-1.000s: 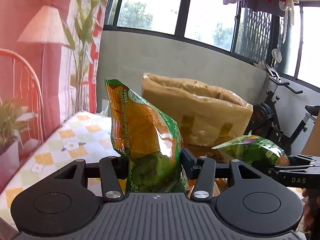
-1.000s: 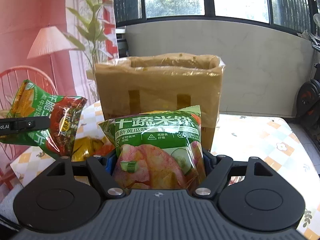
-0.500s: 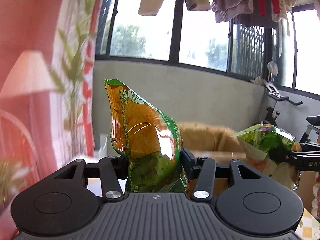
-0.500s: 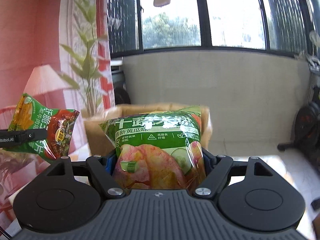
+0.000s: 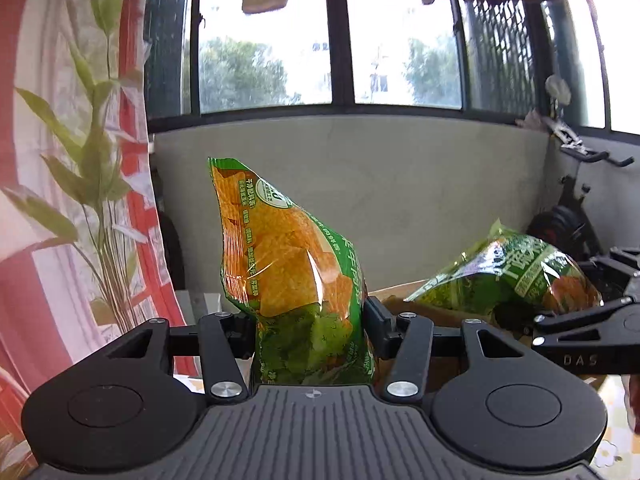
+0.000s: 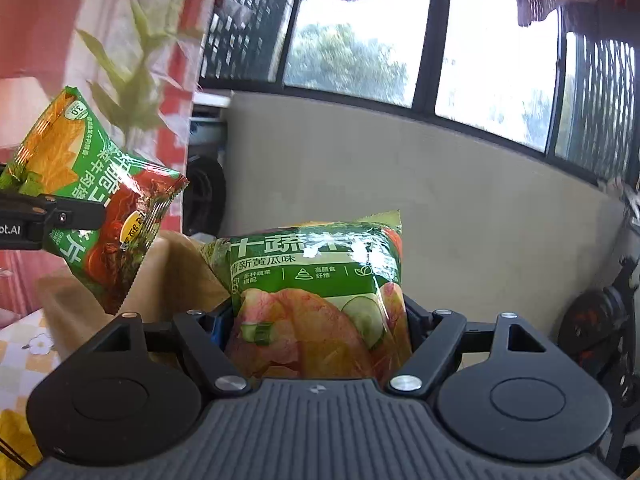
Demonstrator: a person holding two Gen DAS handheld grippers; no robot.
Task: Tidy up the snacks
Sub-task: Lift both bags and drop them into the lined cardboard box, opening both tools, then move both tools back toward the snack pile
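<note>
My left gripper (image 5: 310, 320) is shut on an orange and green chip bag (image 5: 288, 264), which stands upright between its pads. In the right wrist view the same bag (image 6: 92, 204) hangs at the left, tilted, above the open brown paper bag (image 6: 172, 276). My right gripper (image 6: 316, 320) is shut on a green cucumber-flavour snack bag (image 6: 320, 280). From the left wrist view that snack bag (image 5: 516, 276) lies slanted at the right, over the brown bag's rim (image 5: 404, 300). Both packets are held in the air near the brown bag's top.
A checked floral tablecloth (image 6: 24, 352) covers the table under the brown bag. A yellow packet (image 6: 12, 432) lies at the lower left. A grey wall (image 5: 400, 180) with windows stands behind, an exercise bike (image 5: 576, 208) at the right, a printed curtain (image 5: 80, 160) at the left.
Both grippers have risen and moved forward with their bags. The brown paper bag has dropped low in both views. The right wrist view has rolled.
</note>
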